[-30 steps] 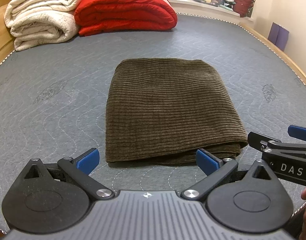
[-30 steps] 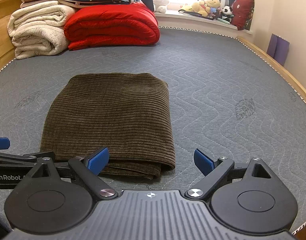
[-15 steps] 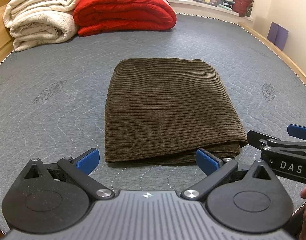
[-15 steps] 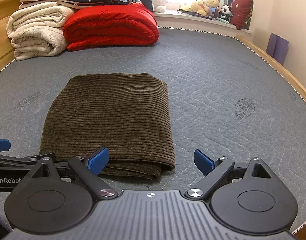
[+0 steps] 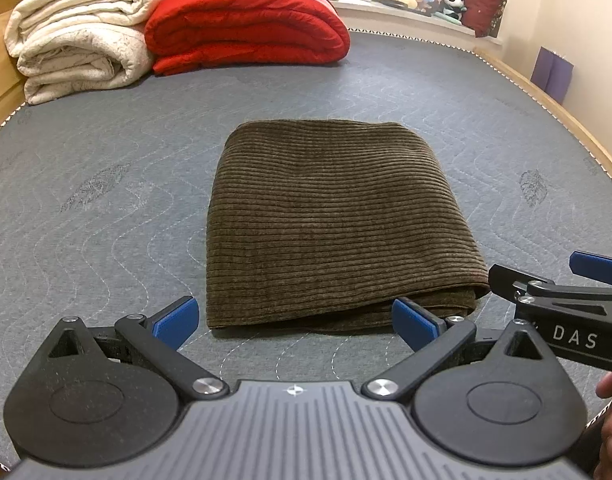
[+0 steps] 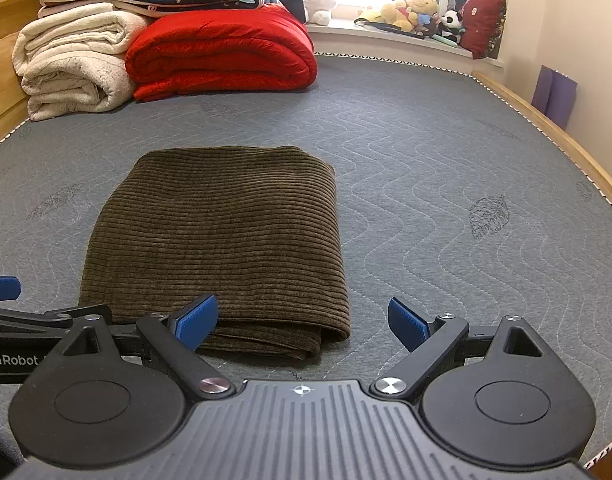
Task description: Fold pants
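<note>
Pants (image 5: 338, 216) of brown corduroy lie folded into a thick rectangle on the grey quilted mattress (image 5: 106, 216), roughly in the middle of the bed, with their layered open edge turned toward me at the near side and the smooth fold at the far side. No boxes or baskets show anywhere; the only stacked goods are at the far end, where a red quilt (image 5: 246, 26) sits beside a cream blanket (image 5: 78, 44) on its left, with more folded bedding on top. Plush toys (image 6: 418, 14) line the far windowsill, and a wooden bed frame (image 6: 554, 136) runs along the right.

My left tool (image 5: 294, 320) hangs low just short of the near edge of the pants, its blue pads spread wide apart and gripping nothing; the right-hand pad sits in front of the near right corner of the cloth, though I cannot tell whether it touches. My right tool (image 6: 302, 320) is likewise spread wide with nothing between the pads, its left pad over the near edge of the pants, its right pad over bare mattress. Both tools sit side by side, close together.
</note>
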Demonstrator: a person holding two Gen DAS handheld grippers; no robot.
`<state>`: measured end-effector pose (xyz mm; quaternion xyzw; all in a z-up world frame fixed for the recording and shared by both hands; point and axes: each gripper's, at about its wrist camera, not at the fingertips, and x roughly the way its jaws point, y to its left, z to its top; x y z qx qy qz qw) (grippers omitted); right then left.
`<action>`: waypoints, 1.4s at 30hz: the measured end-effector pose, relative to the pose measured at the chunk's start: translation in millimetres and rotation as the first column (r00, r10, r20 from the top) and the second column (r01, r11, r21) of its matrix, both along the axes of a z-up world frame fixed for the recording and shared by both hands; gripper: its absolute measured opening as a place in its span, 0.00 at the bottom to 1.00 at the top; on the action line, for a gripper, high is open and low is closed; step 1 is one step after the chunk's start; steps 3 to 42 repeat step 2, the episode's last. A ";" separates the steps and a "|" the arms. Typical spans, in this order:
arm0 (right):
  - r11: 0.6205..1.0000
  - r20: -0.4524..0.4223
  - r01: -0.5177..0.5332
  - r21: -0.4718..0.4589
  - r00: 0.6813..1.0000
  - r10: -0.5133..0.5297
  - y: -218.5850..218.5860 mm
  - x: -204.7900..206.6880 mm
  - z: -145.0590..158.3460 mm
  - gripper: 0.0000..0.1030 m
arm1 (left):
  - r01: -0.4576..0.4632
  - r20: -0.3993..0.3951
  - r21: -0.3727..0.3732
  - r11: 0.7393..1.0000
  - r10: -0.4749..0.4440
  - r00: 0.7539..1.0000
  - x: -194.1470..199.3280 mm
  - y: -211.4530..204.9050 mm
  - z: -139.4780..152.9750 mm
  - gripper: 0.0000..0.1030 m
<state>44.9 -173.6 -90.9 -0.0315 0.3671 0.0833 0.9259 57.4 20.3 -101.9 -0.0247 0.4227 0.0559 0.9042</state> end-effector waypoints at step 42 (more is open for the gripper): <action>1.000 0.000 0.001 0.000 1.000 -0.001 0.7 0.3 0.1 0.90 | 0.000 0.002 0.000 1.000 0.000 1.000 -0.2 0.2 0.0 1.00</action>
